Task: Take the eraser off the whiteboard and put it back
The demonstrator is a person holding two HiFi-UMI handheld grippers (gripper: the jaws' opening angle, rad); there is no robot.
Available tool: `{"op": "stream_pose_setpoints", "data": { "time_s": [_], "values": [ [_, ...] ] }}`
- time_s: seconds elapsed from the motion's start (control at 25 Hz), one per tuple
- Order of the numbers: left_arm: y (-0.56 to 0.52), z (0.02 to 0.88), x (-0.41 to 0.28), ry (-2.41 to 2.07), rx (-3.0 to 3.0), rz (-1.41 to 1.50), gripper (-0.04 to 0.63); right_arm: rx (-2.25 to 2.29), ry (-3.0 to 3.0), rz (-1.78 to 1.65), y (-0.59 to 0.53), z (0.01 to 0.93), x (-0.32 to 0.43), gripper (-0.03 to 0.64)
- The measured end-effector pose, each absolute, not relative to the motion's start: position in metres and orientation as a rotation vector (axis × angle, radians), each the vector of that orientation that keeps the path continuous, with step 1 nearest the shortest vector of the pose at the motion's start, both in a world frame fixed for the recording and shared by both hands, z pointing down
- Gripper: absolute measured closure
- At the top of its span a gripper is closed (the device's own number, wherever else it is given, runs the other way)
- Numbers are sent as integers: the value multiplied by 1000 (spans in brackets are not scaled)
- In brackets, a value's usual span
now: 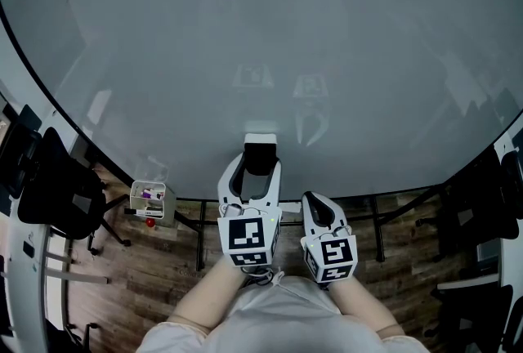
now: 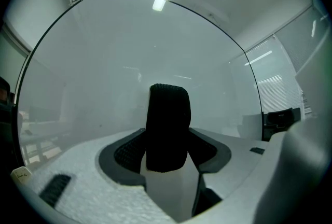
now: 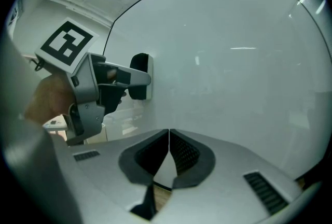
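The whiteboard fills the head view and stands close ahead in both gripper views. A black-and-white eraser sits at its lower middle, its far end at the board's surface. My left gripper points level at the board and is shut on the eraser, one pad on each side. From the right gripper view the eraser shows between the left gripper's fingers, right at the board. My right gripper hangs just to the right, short of the board, its jaws shut with nothing in them.
A small white box with markers stands low on the left by the board's stand. Black office chairs sit at the left and another dark chair at the right. Black stand legs cross the wooden floor below the board.
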State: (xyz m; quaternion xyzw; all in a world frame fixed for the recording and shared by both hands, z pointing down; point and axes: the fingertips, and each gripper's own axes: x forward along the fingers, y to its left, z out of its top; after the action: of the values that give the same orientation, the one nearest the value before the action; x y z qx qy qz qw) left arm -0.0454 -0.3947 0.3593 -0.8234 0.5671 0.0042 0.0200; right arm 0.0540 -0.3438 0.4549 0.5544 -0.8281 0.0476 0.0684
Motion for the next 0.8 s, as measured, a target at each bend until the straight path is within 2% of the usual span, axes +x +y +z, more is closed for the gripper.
{"op": "stream_pose_setpoints", "data": {
  "time_s": [0.4, 0.44, 0.56, 0.8],
  "values": [
    [-358, 366, -52, 1753, -2556, 2, 348, 1667, -2498, 129, -323, 453, 52, 589],
    [-353, 370, -50, 1736, -2567, 1, 359, 1664, -2498, 131, -320, 454, 51, 589],
    [-342, 377, -49, 1726, -2571, 1, 448, 1651, -2502, 141, -311, 457, 48, 589],
    [-322, 397, -51, 1767, -2583, -31, 545, 1639, -2511, 143, -298, 459, 48, 589]
  ]
}}
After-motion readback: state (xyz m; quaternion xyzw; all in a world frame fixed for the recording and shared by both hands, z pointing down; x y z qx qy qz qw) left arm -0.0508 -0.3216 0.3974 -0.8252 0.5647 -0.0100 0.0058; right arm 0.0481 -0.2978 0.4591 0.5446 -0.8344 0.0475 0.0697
